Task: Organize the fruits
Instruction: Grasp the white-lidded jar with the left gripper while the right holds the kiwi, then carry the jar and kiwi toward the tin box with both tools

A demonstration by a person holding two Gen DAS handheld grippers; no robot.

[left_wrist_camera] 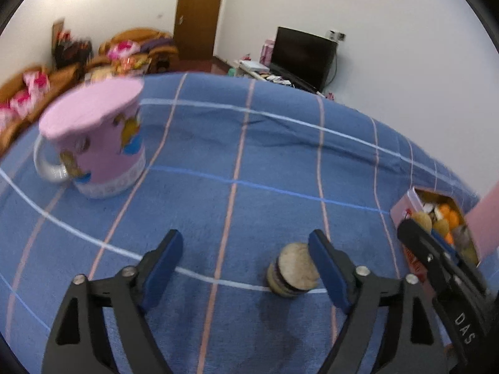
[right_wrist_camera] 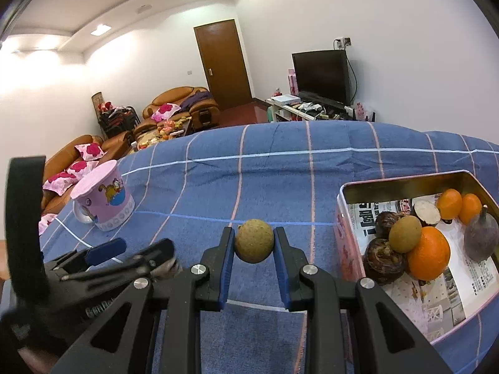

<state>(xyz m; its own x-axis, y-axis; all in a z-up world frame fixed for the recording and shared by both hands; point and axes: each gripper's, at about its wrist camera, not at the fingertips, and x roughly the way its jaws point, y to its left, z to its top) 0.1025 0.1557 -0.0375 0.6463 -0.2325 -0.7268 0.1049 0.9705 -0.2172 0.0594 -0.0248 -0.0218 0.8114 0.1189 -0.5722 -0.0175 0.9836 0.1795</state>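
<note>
In the left wrist view my left gripper (left_wrist_camera: 244, 237) is open just above the blue checked cloth. A cut fruit piece (left_wrist_camera: 294, 269) with pale flesh and a purple rind stands between the fingers, against the inner side of the right finger (left_wrist_camera: 327, 265), with a wide gap to the left one. My right gripper (right_wrist_camera: 254, 232) is shut on a round brownish-green fruit (right_wrist_camera: 254, 244), held above the cloth left of the pink tin (right_wrist_camera: 343, 193). The tin holds several fruits, among them an orange (right_wrist_camera: 428, 257) and a purple one (right_wrist_camera: 480, 240).
An upside-down pink cartoon mug (left_wrist_camera: 96, 143) stands at the far left of the cloth (left_wrist_camera: 249, 171). The tin (left_wrist_camera: 402, 205) is at the right edge in the left wrist view, with the right gripper in front of it. Sofas, a door and a television lie beyond the table.
</note>
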